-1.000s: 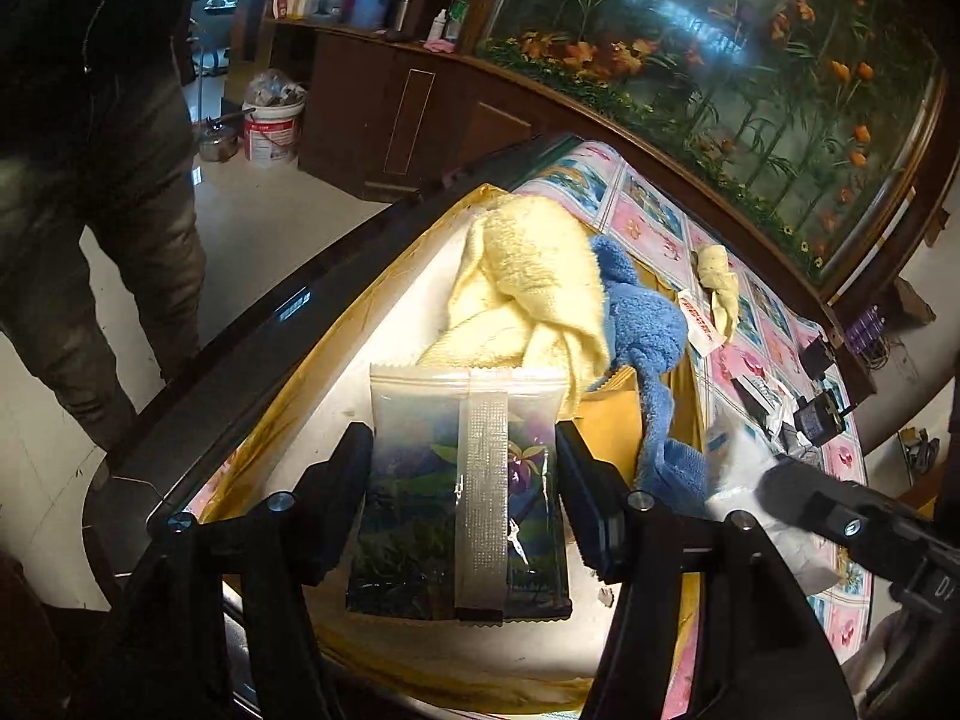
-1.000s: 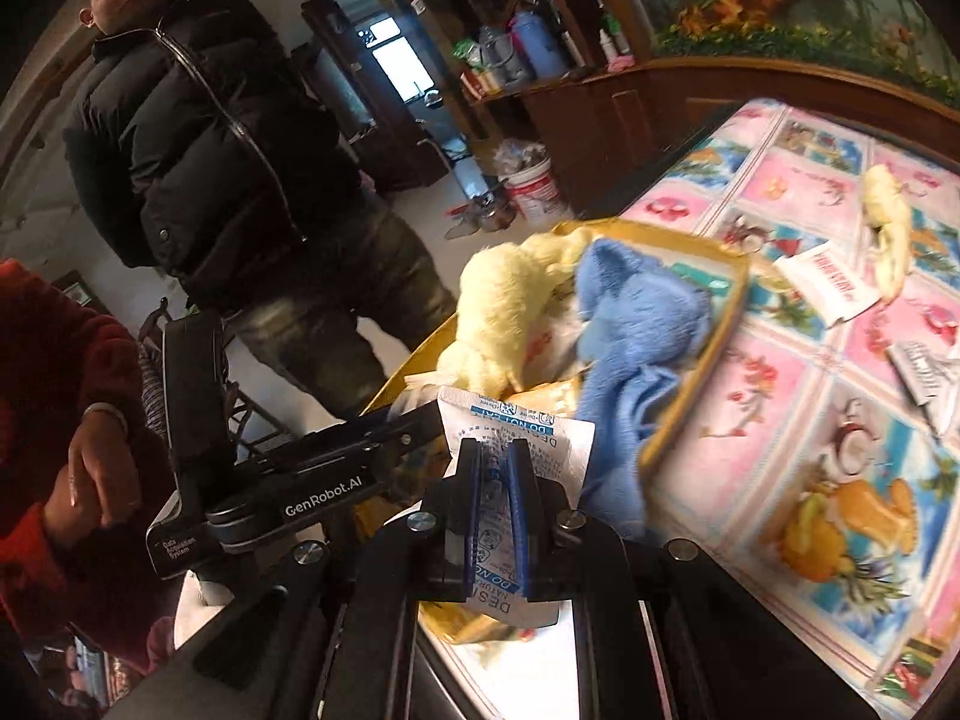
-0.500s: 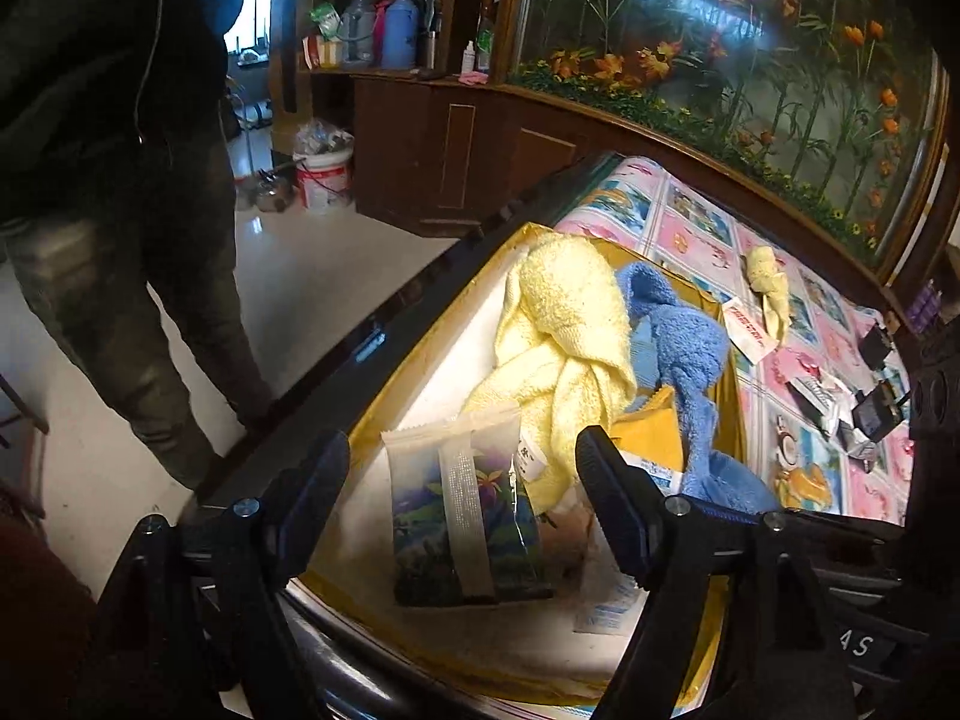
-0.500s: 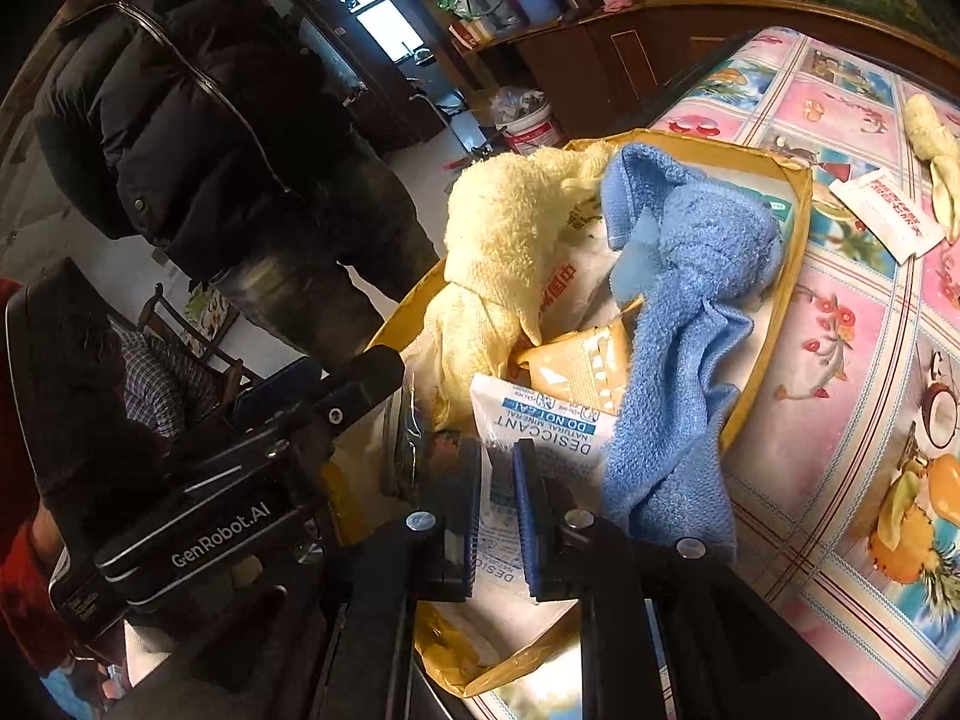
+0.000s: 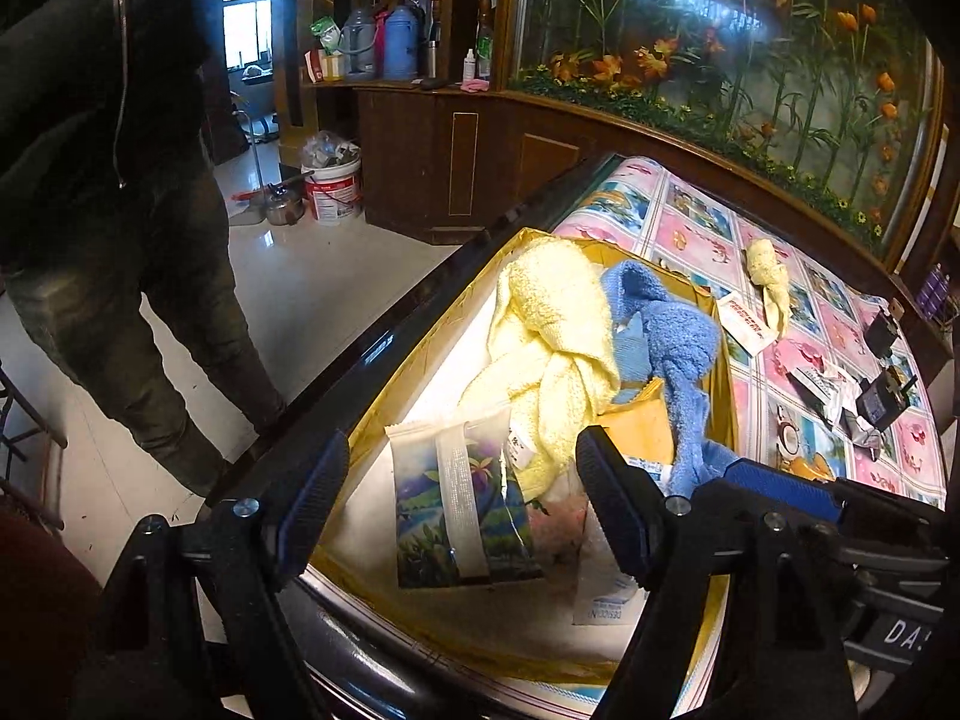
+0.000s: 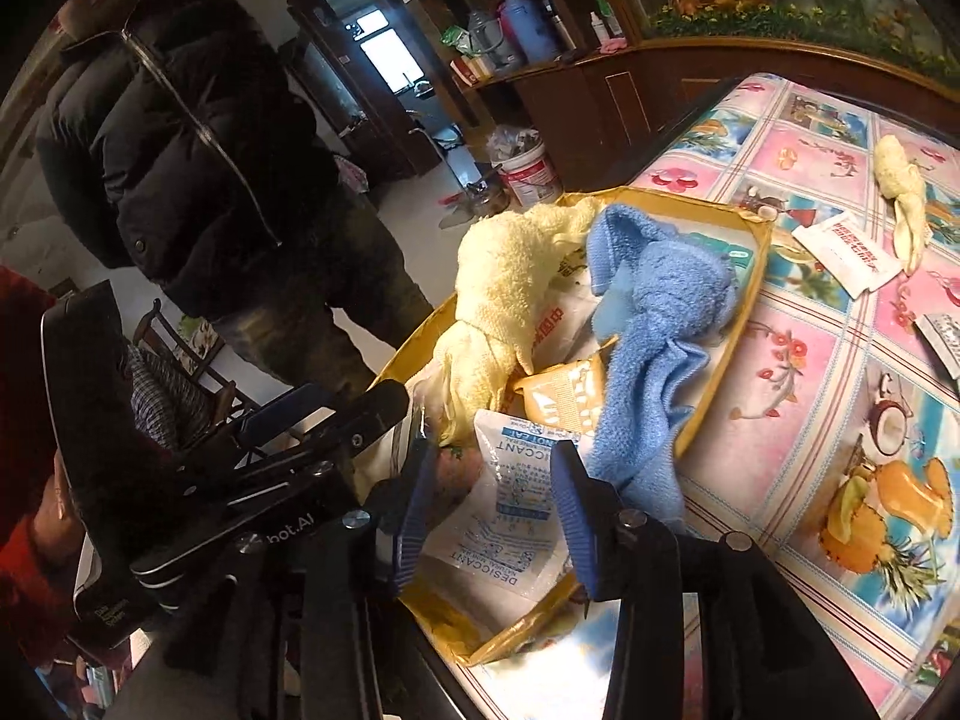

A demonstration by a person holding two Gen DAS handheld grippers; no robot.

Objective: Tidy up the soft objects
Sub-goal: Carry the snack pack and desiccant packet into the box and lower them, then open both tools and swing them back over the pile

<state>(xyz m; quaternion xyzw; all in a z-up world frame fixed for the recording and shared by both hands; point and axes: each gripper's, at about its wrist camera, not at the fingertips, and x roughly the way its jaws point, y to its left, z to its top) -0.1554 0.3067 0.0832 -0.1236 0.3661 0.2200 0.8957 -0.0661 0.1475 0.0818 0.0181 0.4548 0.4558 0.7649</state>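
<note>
Both tongs hover over a shallow yellow tray (image 5: pixel 723 372) that sits at the table (image 6: pixel 798 372) edge nearest the standing person (image 6: pixel 198 168) in a dark puffy jacket. Left tongs (image 5: pixel 462 504) spread wide, holding nothing; a clear-topped packet with purple flower print (image 5: pixel 459 516) lies flat on the tray floor between and beyond the fingers, not touched by them. Right tongs (image 6: pixel 492 510) also apart and empty, with a white desiccant sachet (image 6: pixel 510 516) lying in the tray's near corner between the two blue pads; contact cannot be told. In the tray: yellow towel (image 5: pixel 558 336) bunched along the side nearest the table edge, blue towel (image 6: pixel 648 324) beside it, draped over the tray's inner rim with its tail hanging onto the tablecloth, and a small orange-tan sachet (image 6: pixel 564 390) wedged between the two towels, just beyond the desiccant sachet. More printed white packets lie under the towels; text too partial to read. Outside the tray, further in on the patterned fruit-and-flower tablecloth: a small twisted yellow cloth (image 6: pixel 903 192) and a white sachet with red print (image 6: pixel 849 252), just beside each other, well apart from the tray. Dark small items (image 5: pixel 882 384) sit near the far right table edge; unclear what they are. A white bucket (image 5: pixel 333 186) stands on the floor beyond the table.
</note>
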